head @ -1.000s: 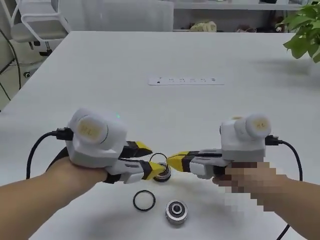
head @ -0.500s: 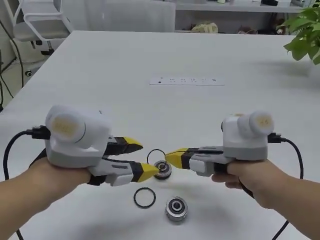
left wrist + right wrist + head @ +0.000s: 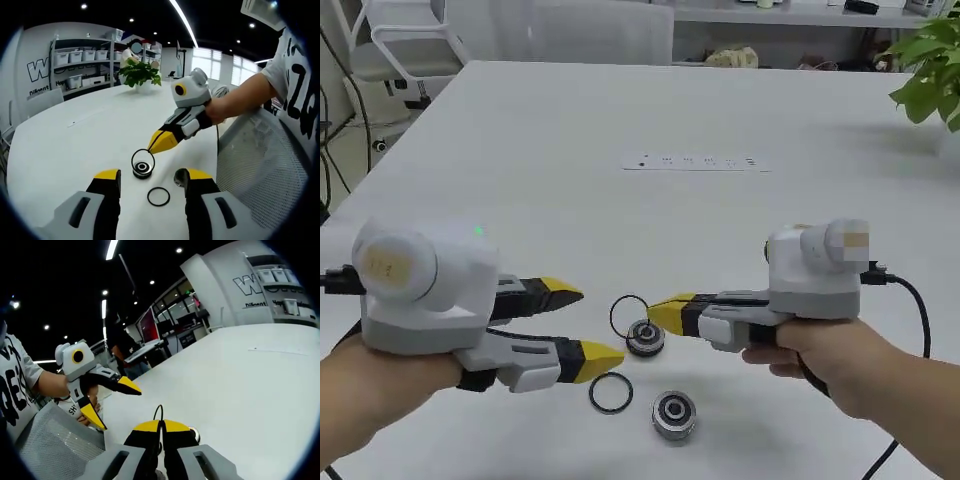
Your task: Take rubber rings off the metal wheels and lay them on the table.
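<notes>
My right gripper (image 3: 655,312) is shut on a thin black rubber ring (image 3: 628,315), which it holds upright just above a metal wheel (image 3: 645,338) on the white table. The ring's lower edge is at the wheel's top; whether they touch I cannot tell. My left gripper (image 3: 582,323) is open, a short way left of that wheel, with nothing in it. A second black ring (image 3: 610,393) lies flat on the table near the front, beside another metal wheel (image 3: 673,413). In the left gripper view the held ring (image 3: 142,159) stands over the wheel (image 3: 142,169) and the loose ring (image 3: 158,196) lies ahead of my jaws.
A white power strip (image 3: 695,161) lies flat at mid-table. A green plant (image 3: 930,60) stands at the far right and an office chair (image 3: 400,50) at the far left, beyond the table. Cables trail from both grippers toward the front edge.
My left gripper has drawn back to the left, away from the wheel its jaws were on. The right gripper stays shut on the ring beside the wheel.
</notes>
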A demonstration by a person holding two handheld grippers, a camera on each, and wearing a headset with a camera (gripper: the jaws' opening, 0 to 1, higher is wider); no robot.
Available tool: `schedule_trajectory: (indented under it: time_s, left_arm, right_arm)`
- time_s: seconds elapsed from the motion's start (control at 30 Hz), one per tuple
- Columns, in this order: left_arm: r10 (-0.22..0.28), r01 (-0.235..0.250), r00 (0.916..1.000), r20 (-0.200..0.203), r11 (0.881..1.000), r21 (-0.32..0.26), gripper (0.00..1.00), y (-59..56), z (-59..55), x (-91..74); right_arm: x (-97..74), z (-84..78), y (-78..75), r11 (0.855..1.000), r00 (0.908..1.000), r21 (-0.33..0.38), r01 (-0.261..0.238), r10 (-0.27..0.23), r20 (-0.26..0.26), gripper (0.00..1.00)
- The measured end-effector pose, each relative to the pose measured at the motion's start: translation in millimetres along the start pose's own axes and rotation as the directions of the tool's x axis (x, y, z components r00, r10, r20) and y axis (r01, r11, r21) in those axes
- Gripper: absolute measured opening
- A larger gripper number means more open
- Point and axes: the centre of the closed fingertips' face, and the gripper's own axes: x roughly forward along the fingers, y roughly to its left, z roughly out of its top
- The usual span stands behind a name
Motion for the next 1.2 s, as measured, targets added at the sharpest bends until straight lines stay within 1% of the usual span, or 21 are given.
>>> schedule_trajectory:
  time_s: [0.1, 0.2, 0.33, 0.47, 0.53, 0.63, 0.77, 1.0, 1.2]
  left_arm:
    - [-0.002, 0.002, 1.0000, -0.002, 1.000, 0.003, 0.54, -2.7, -2.3, -4.3]
    - [0.003, -0.002, 1.0000, 0.005, 1.000, -0.013, 0.54, -3.0, -3.8, -8.5]
    - [0.013, -0.013, 0.9999, 0.004, 1.000, -0.025, 0.55, -1.0, -8.3, -11.8]
    - [0.018, -0.018, 0.9998, 0.002, 0.999, -0.038, 0.56, -1.1, -11.6, -14.8]
    - [0.018, -0.018, 0.9998, 0.002, 0.999, -0.042, 0.57, -2.9, -13.0, -17.2]
    - [0.019, -0.019, 0.9998, 0.004, 0.999, -0.046, 0.57, -3.7, -13.4, -19.3]
    - [0.023, -0.023, 0.9997, -0.003, 0.999, -0.031, 0.59, -4.1, -15.3, -20.9]
    - [0.018, -0.019, 0.9998, -0.011, 1.000, -0.021, 0.61, -8.8, -19.2, -22.1]
    - [0.022, -0.022, 0.9997, -0.008, 0.999, -0.028, 0.62, -8.1, -20.3, -24.8]
  right_arm:
    - [0.1, -0.3, 3.1, 1.000, 1.0000, 0.004, -0.006, 0.006, -0.001, 0.00]
    - [0.6, -2.1, 5.1, 1.000, 0.9999, 0.009, -0.008, 0.008, -0.007, 0.00]
    - [1.8, -4.3, 7.7, 1.000, 0.9998, 0.016, -0.015, 0.015, -0.013, 0.00]
    - [3.7, -8.3, 10.9, 1.000, 0.9993, 0.012, -0.024, 0.024, -0.027, 0.00]
    - [4.9, -12.9, 12.8, 0.999, 0.9986, 0.012, -0.030, 0.031, -0.043, 0.00]
    - [5.9, -16.8, 14.6, 0.999, 0.9976, 0.012, -0.038, 0.038, -0.057, 0.00]
    - [7.3, -19.7, 17.3, 0.999, 0.9967, 0.021, -0.047, 0.048, -0.066, 0.00]
    - [11.0, -30.1, 22.0, 0.998, 0.9936, 0.031, -0.060, 0.063, -0.094, 0.00]
    - [15.0, -39.4, 26.2, 0.996, 0.9893, 0.040, -0.075, 0.080, -0.122, 0.00]
